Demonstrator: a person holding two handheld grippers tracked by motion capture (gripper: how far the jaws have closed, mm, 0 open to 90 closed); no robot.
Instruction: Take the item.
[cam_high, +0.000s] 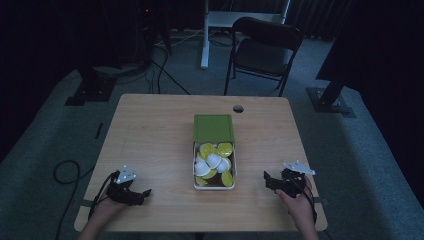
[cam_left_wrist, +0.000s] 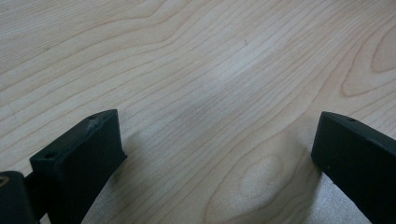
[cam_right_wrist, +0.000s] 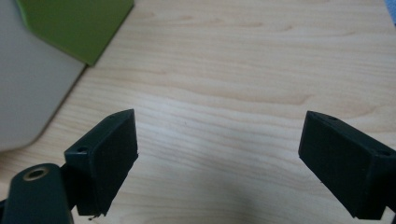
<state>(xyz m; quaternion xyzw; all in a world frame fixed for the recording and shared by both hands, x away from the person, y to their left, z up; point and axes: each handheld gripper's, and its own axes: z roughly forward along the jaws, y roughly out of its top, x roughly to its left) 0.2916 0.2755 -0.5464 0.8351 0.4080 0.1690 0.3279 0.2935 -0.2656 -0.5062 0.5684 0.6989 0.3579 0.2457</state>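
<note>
Claw states first — my left claw (cam_high: 131, 192) and right claw (cam_high: 280, 181) gape wide, empty, resting on the surface (cam_high: 150, 130); the box (cam_high: 214, 186) of yellow and white pieces sits untouched — everything remains.

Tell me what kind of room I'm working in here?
Likely a lab or recording studio, not a home: a lone wooden table on grey carpet, dark curtains around it, cables on the floor, and a folding chair.
</note>
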